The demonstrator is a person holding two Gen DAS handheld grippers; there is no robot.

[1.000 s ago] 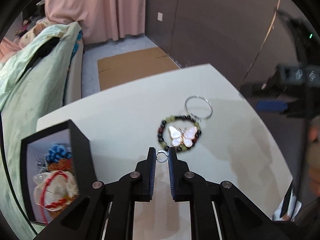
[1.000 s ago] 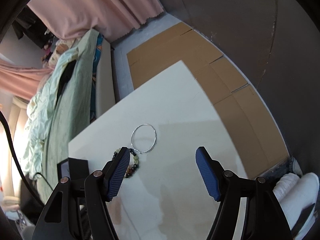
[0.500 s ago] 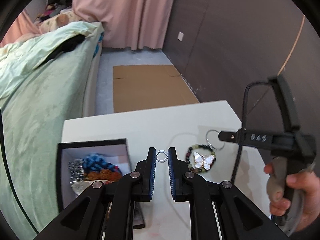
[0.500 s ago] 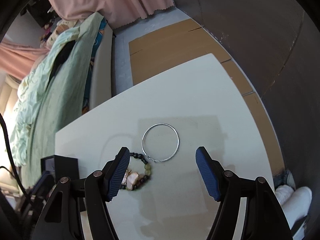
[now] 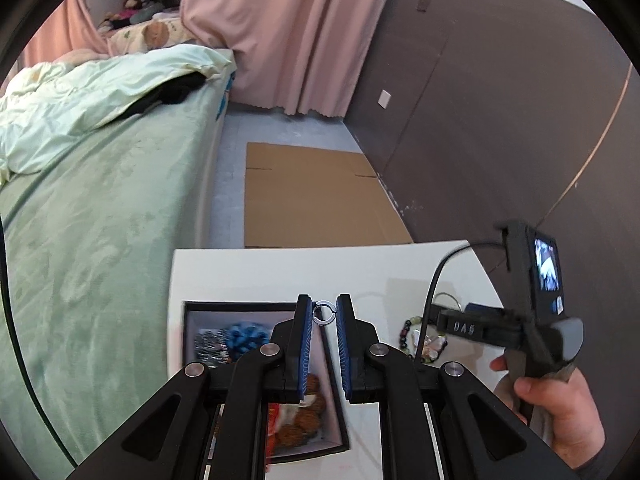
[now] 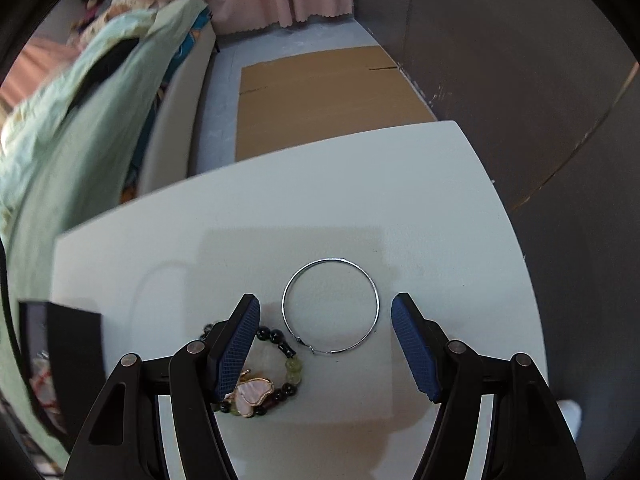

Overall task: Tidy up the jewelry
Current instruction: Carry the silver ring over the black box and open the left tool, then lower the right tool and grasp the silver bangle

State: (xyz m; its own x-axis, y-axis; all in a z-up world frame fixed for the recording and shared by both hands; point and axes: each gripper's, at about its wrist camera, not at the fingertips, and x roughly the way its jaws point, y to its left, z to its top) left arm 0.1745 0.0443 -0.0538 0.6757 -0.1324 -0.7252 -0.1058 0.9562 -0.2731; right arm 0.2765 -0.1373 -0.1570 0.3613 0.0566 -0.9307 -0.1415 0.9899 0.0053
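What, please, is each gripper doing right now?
Left gripper: closed on the small silver ring, above the open black jewelry box.
Right gripper: open, holding nothing, straddling the large silver hoop.

So the room around it: white worktop [image 6: 420, 208] with rounded corners, sitting right next to a bed [image 5: 92, 220] covered in a green sheet. A pale green duvet [image 5: 80, 88] is bunched up on the bed with something black poking out from under it. Flattened brown cardboard [image 5: 312, 196] lies on the grey floor just past the worktop. Pink curtains [image 5: 288, 32] hang at the back, beside a dark brown wall [image 5: 500, 112] with a white wall switch [image 5: 385, 99].
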